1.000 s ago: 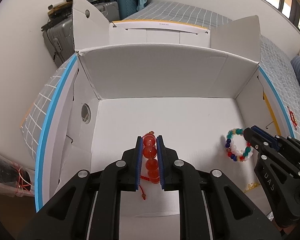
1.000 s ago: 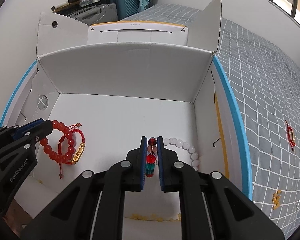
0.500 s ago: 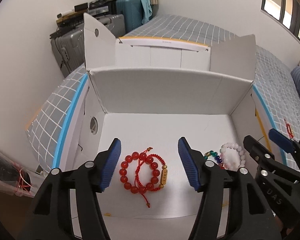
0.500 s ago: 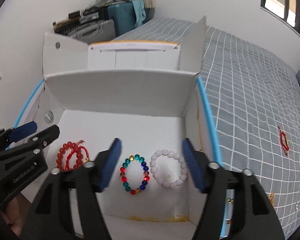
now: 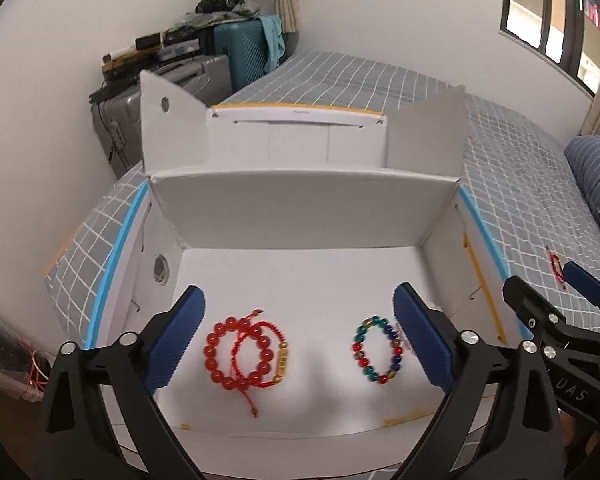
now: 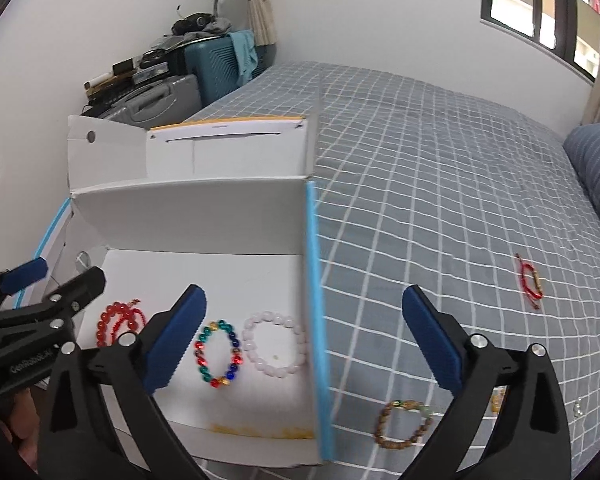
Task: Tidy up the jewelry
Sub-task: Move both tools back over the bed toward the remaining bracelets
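Observation:
An open white cardboard box sits on a grey checked bed. On its floor lie a red bead bracelet with a red cord and gold charm, a multicoloured bead bracelet and a white bead bracelet. My left gripper is open and empty above the red bracelet. My right gripper is open and empty, over the box's right wall. On the bed lie a brown bead bracelet and a red cord bracelet.
The box's flaps stand up at the back. Suitcases with clutter stand by the far wall. A striped pillow lies at the right. Small yellow beads lie on the bed behind my right finger.
Both grippers opened, released the red and multicoloured bracelets onto the box floor, and pulled back upward. The right gripper swung to the right toward the bed.

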The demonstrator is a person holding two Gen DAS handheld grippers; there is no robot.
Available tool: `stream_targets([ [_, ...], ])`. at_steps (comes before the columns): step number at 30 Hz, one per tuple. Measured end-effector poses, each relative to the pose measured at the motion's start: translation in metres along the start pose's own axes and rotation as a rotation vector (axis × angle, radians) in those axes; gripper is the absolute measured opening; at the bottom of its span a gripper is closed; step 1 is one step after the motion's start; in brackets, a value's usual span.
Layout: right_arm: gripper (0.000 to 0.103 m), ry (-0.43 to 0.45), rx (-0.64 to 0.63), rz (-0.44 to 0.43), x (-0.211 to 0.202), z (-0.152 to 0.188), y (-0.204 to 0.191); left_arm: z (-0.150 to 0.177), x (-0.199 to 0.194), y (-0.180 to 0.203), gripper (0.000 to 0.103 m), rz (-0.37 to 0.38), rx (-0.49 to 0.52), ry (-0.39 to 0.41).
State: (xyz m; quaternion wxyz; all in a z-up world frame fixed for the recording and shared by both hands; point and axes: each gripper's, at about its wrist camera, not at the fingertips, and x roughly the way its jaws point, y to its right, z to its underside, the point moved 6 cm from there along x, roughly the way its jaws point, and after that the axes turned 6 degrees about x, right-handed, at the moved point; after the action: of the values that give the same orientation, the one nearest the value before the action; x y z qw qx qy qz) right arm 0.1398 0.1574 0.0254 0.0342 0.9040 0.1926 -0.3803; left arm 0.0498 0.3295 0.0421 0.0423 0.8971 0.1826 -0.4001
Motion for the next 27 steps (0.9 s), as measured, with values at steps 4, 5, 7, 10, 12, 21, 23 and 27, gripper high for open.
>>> stream_targets([
  [4,0.095,0.008,0.027,0.036,-0.004,0.002,0.031,-0.003,-0.002,0.022,0.097,0.021,0.018,0.023],
  [5,0.095,0.011,0.032,0.042,-0.005,0.003,0.037,-0.004,-0.002,0.028,0.097,0.025,0.024,0.024],
  [7,0.095,0.017,0.047,0.054,-0.009,0.004,0.052,-0.004,-0.005,0.042,0.097,0.036,0.039,0.032],
  [10,0.095,0.022,0.074,0.066,-0.013,0.007,0.078,-0.006,-0.008,0.062,0.097,0.060,0.054,0.043],
  [12,0.095,0.025,0.091,0.079,-0.016,0.008,0.095,-0.007,-0.009,0.077,0.097,0.076,0.068,0.046],
  [21,0.095,0.022,0.164,0.126,-0.032,0.017,0.171,-0.006,-0.023,0.153,0.097,0.148,0.157,0.070],
  [23,0.095,0.021,0.173,0.141,-0.036,0.019,0.185,-0.005,-0.025,0.168,0.097,0.163,0.172,0.070],
  [27,0.095,0.018,0.196,0.177,-0.045,0.029,0.220,0.001,-0.028,0.200,0.097,0.188,0.214,0.067],
])
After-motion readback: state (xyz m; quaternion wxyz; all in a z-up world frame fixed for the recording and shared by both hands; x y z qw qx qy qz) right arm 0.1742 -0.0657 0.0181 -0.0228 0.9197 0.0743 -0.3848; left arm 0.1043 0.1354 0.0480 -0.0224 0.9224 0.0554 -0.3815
